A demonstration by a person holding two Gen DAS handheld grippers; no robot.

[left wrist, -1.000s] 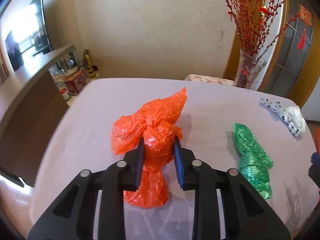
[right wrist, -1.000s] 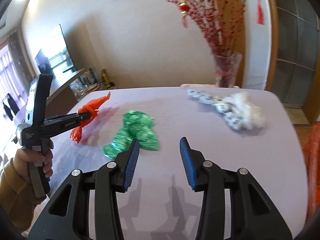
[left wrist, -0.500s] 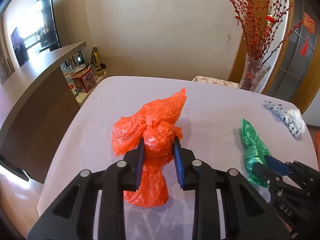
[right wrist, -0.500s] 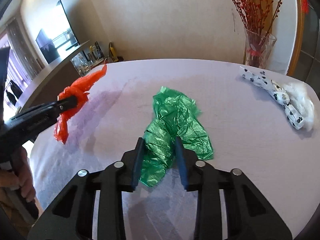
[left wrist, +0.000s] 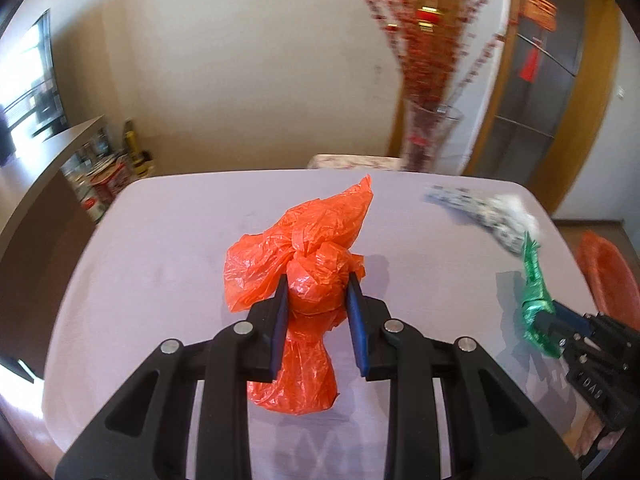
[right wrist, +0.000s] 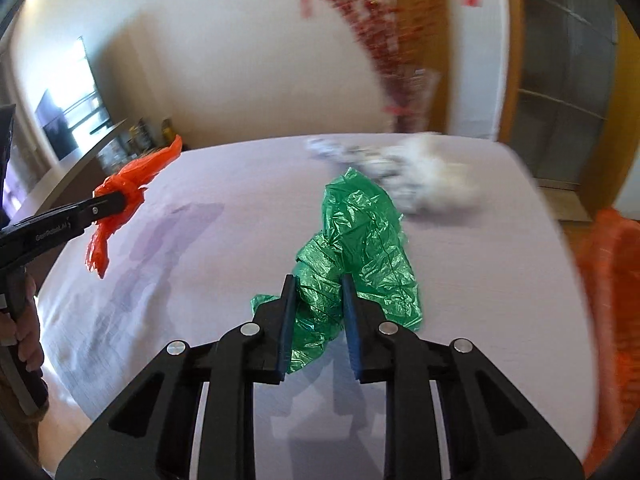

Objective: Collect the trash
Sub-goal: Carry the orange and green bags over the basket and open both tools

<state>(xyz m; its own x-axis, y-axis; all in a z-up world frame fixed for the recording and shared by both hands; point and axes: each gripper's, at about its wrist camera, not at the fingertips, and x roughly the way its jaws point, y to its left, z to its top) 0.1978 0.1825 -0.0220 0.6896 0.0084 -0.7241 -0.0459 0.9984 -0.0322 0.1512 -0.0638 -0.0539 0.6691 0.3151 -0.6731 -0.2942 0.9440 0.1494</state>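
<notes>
My left gripper point(left wrist: 318, 300) is shut on a crumpled orange plastic bag point(left wrist: 304, 256) and holds it above the lilac table point(left wrist: 160, 240); it also shows in the right wrist view point(right wrist: 120, 200). My right gripper point(right wrist: 318, 304) is shut on a crumpled green plastic bag point(right wrist: 360, 240), lifted off the table; the same bag shows at the right in the left wrist view point(left wrist: 534, 292). A white, black-spotted bag point(right wrist: 400, 168) lies on the table beyond the green one, blurred.
An orange bin or basket point(right wrist: 612, 300) stands off the table's right edge. A glass vase with red branches point(left wrist: 428, 136) stands behind the far edge. A wooden counter with clutter point(left wrist: 60, 184) runs along the left.
Both grippers have lifted and swung towards the right with their bags. The green bag, lying on the table half a second ago, now hangs in the right gripper.
</notes>
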